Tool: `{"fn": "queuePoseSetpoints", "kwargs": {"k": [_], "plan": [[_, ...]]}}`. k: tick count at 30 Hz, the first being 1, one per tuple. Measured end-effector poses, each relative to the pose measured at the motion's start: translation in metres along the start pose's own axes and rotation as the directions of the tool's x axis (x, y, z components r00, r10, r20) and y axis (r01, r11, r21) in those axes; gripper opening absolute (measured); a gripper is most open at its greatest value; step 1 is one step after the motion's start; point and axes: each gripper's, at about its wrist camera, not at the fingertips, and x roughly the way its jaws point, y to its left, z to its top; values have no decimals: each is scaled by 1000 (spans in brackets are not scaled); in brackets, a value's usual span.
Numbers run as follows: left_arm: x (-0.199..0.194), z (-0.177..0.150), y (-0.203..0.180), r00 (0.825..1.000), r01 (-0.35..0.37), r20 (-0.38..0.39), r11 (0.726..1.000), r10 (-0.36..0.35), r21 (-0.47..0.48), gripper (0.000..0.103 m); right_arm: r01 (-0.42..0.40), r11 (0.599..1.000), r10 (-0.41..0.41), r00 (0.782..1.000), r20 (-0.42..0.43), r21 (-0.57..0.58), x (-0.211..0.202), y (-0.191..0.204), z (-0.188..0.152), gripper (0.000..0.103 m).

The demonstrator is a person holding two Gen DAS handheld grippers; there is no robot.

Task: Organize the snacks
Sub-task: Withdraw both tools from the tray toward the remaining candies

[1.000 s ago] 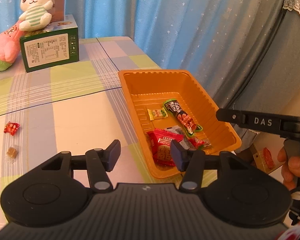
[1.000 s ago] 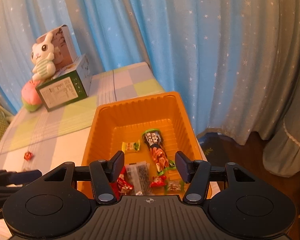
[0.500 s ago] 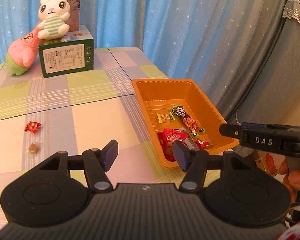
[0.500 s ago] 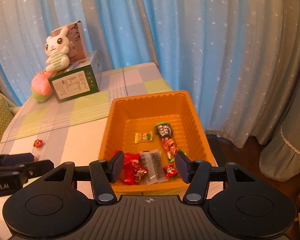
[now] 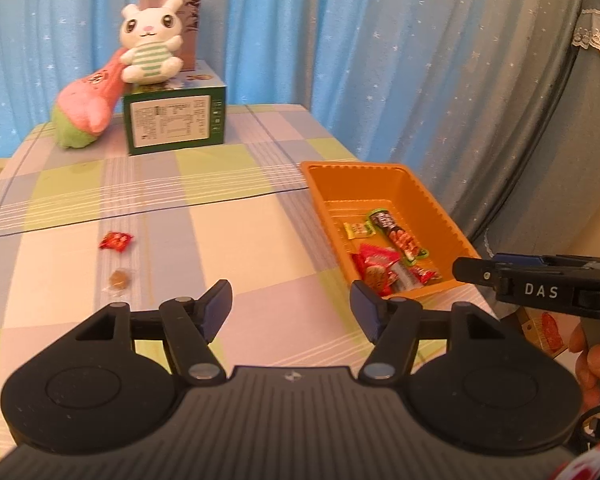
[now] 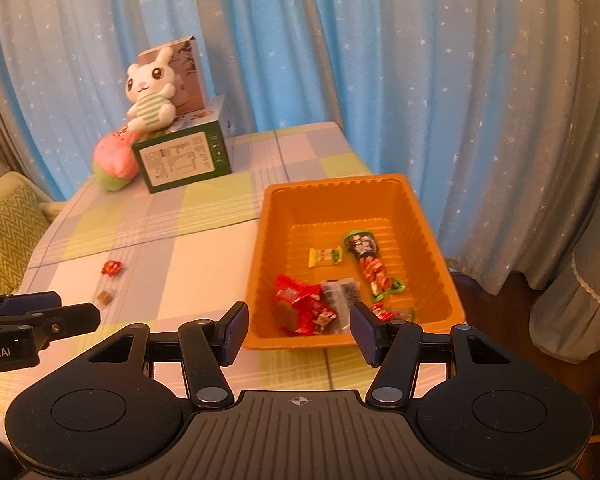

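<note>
An orange tray [image 5: 318, 194] [image 6: 260, 256] sits at the table's right edge and holds several snack packets, among them a red packet [image 5: 374, 268] [image 6: 300, 306] and a long dark tube packet [image 6: 368, 260]. A red wrapped candy [image 5: 116, 240] [image 6: 112, 268] and a small brown candy [image 5: 119, 279] [image 6: 105, 297] lie loose on the cloth to the left. My left gripper [image 5: 291, 306] hovers over the table near the tray's near corner, its jaws opening with nothing between them. My right gripper [image 6: 299, 330] hangs open and empty before the tray's near wall.
At the far end of the checked tablecloth stand a green box [image 5: 174, 126] [image 6: 184, 160], a white plush rabbit [image 5: 150, 40] on it, and a pink and green plush [image 5: 86, 114]. Blue starred curtains hang behind. A cushioned seat [image 6: 4, 236] stands at the left.
Both grippers have drawn back and up from the tray, so more table and the far toys show. The left jaws have spread wider. The right jaws keep the same gap.
</note>
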Motion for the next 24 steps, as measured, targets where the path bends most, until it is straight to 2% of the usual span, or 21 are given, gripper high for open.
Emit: {"fn": "queuePoseSetpoints", "kwargs": {"k": [16, 24], "plan": [[-39, -31, 70, 991, -130, -6, 989, 130, -70, 63, -78, 995, 75, 996, -46, -55, 4, 52, -25, 57], [-47, -36, 93, 987, -158, -4, 982, 158, -102, 63, -101, 991, 96, 994, -60, -84, 13, 73, -29, 57]]}}
